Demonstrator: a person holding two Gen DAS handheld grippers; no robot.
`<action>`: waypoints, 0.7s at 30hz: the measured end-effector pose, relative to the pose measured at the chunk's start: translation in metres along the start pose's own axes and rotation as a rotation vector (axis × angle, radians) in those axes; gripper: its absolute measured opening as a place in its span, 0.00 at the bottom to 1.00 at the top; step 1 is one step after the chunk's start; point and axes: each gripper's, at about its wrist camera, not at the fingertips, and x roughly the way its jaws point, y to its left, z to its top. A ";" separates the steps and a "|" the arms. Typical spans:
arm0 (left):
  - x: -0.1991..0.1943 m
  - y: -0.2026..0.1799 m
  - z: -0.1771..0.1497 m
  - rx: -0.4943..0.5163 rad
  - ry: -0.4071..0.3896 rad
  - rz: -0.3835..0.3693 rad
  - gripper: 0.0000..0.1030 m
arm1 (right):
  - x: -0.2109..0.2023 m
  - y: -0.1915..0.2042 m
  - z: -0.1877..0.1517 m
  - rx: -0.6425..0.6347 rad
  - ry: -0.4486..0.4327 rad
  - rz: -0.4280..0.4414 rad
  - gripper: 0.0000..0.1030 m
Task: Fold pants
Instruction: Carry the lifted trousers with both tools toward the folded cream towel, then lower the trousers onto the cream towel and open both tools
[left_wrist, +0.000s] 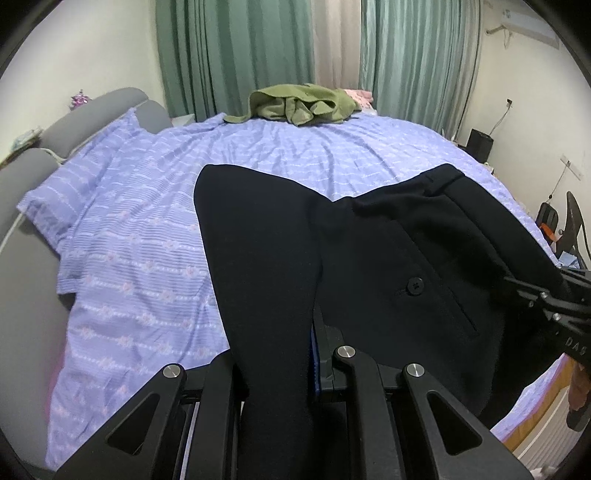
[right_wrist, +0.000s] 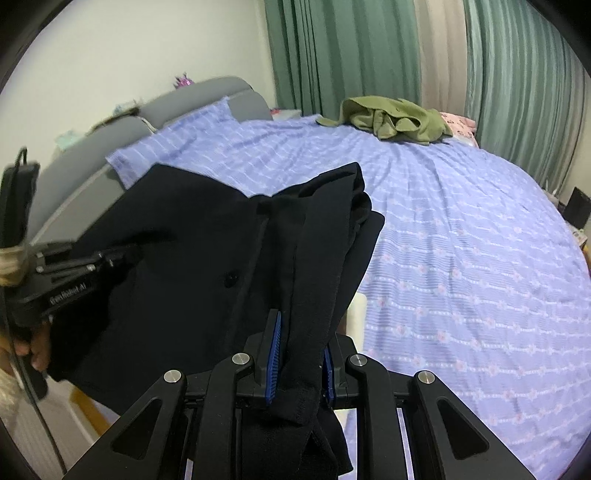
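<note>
The bed (left_wrist: 369, 147), covered in a lilac patterned sheet, is filling most of both views, with green curtains (left_wrist: 236, 55) hanging behind it. The black pants (left_wrist: 369, 258) are hanging in the air above the near part of the bed, stretched between the two tools, with the back pocket and its button (left_wrist: 414, 285) facing the left wrist camera. A crumpled olive garment (left_wrist: 299, 105) is lying at the far side of the bed, well apart from the pants.

The left hand-held gripper (left_wrist: 275, 369) is pointing forward over the bed with a band of pants fabric running down between its fingers; it is pinching that fabric (the left blue pad is hidden by cloth, the right one is just showing beside it). In the right wrist view the same tool (right_wrist: 122, 254) is reaching in from the left edge, tilted slightly upward, with a hand gripping its handle below.

The right hand-held gripper (right_wrist: 299, 354) is likewise aimed forward and is clamping a folded strip of the pants between its blue pads (right_wrist: 275, 354). In the left wrist view it (left_wrist: 517, 282) is entering from the right edge, level with the waistband end.
</note>
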 end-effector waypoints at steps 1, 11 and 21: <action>0.010 0.003 0.001 0.001 0.008 -0.006 0.15 | 0.010 0.000 0.000 -0.008 0.017 -0.014 0.19; 0.093 0.034 -0.029 -0.081 0.170 -0.050 0.21 | 0.071 -0.005 -0.022 -0.006 0.140 -0.044 0.19; 0.104 0.037 -0.039 -0.089 0.234 0.000 0.47 | 0.089 -0.032 -0.046 0.105 0.230 -0.064 0.43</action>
